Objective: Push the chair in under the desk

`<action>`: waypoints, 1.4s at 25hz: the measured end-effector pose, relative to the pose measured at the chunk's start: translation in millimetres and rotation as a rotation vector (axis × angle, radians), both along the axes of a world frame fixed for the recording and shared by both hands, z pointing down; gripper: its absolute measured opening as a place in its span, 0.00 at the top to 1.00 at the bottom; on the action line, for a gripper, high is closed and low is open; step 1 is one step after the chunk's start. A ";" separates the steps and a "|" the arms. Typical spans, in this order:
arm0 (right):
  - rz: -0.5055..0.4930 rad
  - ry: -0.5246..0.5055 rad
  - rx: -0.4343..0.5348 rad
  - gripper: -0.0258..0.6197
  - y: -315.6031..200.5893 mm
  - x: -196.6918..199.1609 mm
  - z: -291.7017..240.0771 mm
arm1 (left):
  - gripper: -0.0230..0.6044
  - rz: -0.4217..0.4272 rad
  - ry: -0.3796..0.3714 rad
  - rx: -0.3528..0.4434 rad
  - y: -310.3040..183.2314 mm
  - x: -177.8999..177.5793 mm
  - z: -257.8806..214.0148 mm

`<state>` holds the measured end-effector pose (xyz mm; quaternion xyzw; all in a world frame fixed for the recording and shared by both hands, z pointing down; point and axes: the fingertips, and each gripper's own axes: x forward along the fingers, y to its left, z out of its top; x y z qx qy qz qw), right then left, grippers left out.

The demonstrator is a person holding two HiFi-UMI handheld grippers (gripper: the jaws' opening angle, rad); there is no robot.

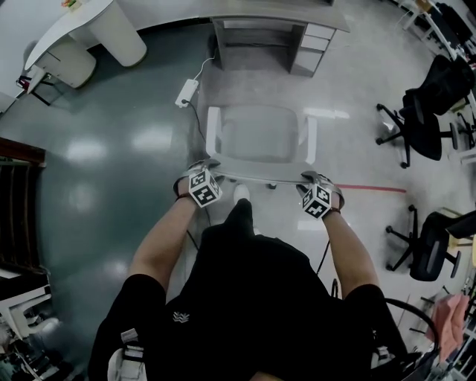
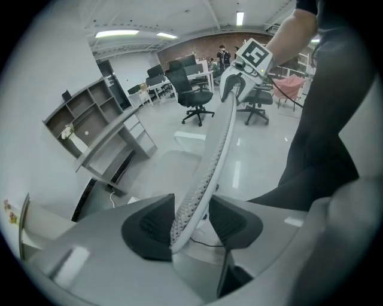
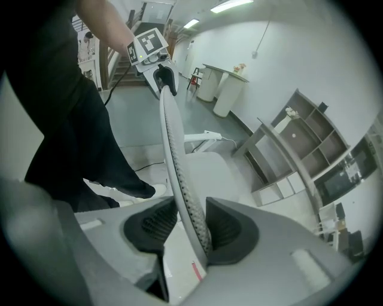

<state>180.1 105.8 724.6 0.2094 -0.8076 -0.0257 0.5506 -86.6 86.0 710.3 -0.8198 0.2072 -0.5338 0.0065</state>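
The white chair [image 1: 260, 134] stands facing the grey desk [image 1: 275, 11], a stretch of floor between them. Its seat is seen from above, and its mesh backrest [image 1: 260, 177] is the near edge. My left gripper [image 1: 201, 170] holds the backrest's left top corner and my right gripper [image 1: 317, 181] holds the right corner. In the left gripper view the mesh backrest [image 2: 209, 161] runs between the pads of the left gripper [image 2: 191, 221]. The right gripper view shows the backrest [image 3: 173, 155] pinched between the pads of the right gripper [image 3: 184, 224]. The desk [image 3: 281, 149] lies ahead on the right.
A white power strip [image 1: 186, 93] with its cable lies on the floor left of the chair. A drawer unit [image 1: 312, 48] sits under the desk's right side. Black office chairs [image 1: 428, 111] [image 1: 435, 245] stand at the right. A round white table [image 1: 82, 30] is at the far left.
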 end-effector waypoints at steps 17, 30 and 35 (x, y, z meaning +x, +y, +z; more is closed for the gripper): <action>0.049 0.023 -0.037 0.72 -194.6 -14.0 2.7 | 0.68 0.055 0.014 -0.003 -200.0 -15.4 3.2; 0.057 0.007 0.003 0.72 -322.8 -25.0 1.9 | 0.68 0.077 0.002 0.000 -334.3 -24.6 3.5; 0.046 -0.005 0.025 0.73 -375.8 -24.1 4.0 | 0.68 0.075 -0.001 0.012 -389.3 -23.2 5.5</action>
